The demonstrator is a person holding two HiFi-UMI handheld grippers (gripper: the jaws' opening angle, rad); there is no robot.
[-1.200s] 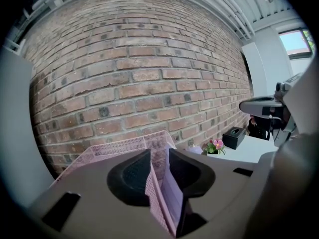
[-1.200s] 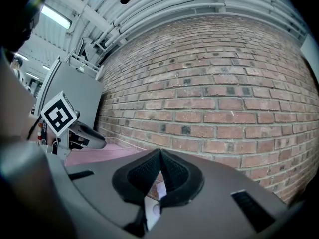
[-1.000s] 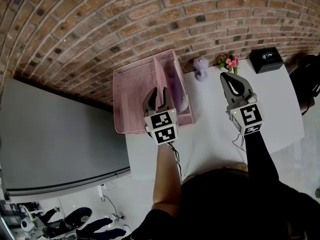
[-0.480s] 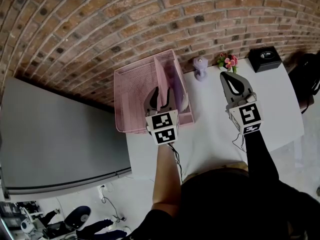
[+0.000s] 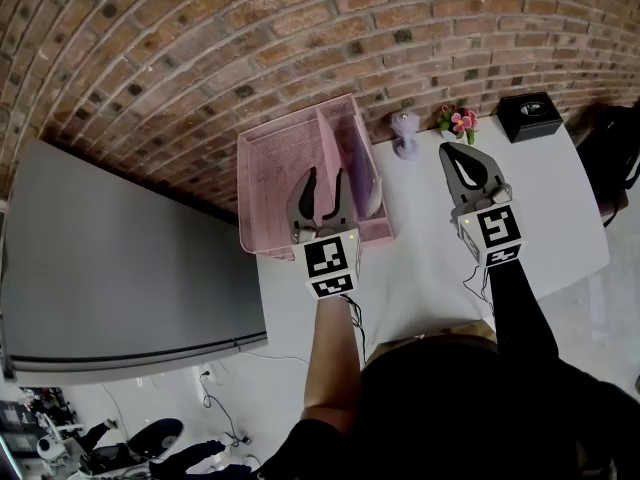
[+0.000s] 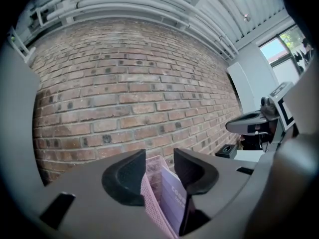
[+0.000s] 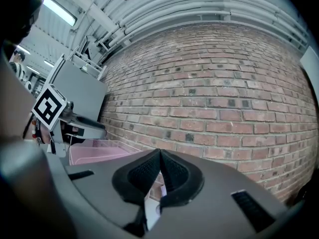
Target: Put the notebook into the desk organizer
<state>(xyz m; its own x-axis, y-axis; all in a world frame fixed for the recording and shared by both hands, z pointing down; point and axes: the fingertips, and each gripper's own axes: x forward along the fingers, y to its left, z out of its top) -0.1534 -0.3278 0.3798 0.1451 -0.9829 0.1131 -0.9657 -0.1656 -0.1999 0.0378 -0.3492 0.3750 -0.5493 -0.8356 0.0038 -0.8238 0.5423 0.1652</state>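
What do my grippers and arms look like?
The left gripper and right gripper each have dark grey jaws, a white cube with black square markers and a thin black cable. The right arm wears a black sleeve; the left is bare. The left gripper's jaws are opening, notebook between them.

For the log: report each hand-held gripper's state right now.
Left hand-held gripper: jaws opening, not gripping; the notebook stands between them in the desk organizer.
Right hand-held gripper: shut, empty.
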